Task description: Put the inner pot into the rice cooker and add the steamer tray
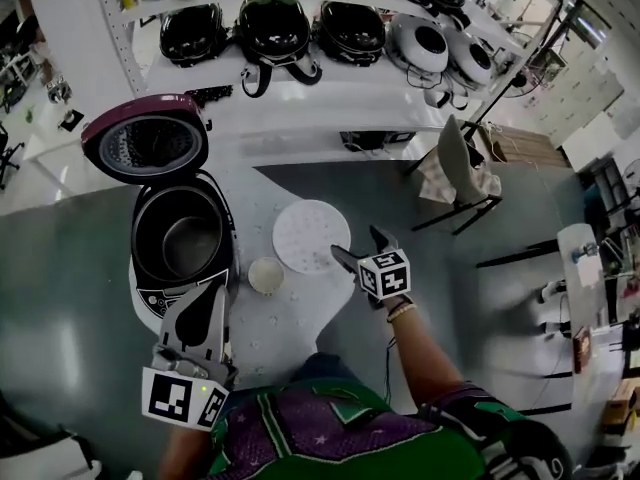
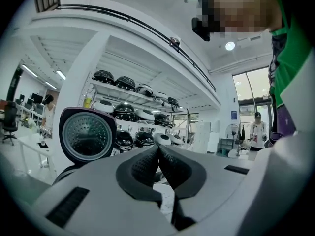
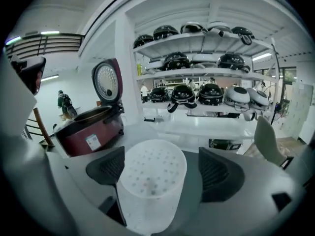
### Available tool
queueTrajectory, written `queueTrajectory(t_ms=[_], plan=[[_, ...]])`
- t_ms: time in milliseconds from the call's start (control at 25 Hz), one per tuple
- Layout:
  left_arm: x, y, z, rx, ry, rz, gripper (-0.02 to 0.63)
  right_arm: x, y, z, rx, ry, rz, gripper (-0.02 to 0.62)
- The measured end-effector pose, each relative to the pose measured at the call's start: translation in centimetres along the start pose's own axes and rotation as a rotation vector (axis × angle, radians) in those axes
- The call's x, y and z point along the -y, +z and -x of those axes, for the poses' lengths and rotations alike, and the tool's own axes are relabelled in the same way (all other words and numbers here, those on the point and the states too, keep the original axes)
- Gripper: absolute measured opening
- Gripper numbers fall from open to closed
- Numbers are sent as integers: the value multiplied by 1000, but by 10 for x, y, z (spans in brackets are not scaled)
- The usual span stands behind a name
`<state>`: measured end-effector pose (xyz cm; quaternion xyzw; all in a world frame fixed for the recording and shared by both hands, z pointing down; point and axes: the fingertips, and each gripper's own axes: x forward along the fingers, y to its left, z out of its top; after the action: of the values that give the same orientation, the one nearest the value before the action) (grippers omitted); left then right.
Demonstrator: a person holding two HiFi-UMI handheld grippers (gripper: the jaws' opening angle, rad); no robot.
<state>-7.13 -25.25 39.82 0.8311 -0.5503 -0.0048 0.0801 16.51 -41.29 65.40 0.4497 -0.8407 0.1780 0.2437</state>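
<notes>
Nearest the lens, the right gripper (image 3: 163,170) has its jaws spread wide and grips nothing. The white perforated steamer tray (image 3: 151,188) lies flat on the table (image 1: 300,313), straight ahead and slightly below, and fills the gap between the pads; whether either pad touches it I cannot tell. Being round, it has no long axis to line up with. This hand is clearly the nearer one. The left gripper (image 2: 158,157) is closed and empty, just in front of the open rice cooker (image 1: 150,298), which stands left of the tray with the inner pot (image 1: 180,243) apparently already seated. A small white cup (image 1: 265,273) sits between cooker and tray. A label (image 3: 92,141) on the cooker's side is too small to read; no brand shows.
</notes>
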Motion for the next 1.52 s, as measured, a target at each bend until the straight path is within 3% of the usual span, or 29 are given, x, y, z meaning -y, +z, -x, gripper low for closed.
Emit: queueTrajectory(t_ms=[360,880,1520], plan=[[27,-39,-32,-71,99,51,21,48,-64,-65,-135,61,-17,448],[45,-67,-42,-144,197,62,21,71,-85,-118,-163,107,0,417],[34,-70,-31,-135,283,90,21,77,-96,-136,-192,73,-3,230]])
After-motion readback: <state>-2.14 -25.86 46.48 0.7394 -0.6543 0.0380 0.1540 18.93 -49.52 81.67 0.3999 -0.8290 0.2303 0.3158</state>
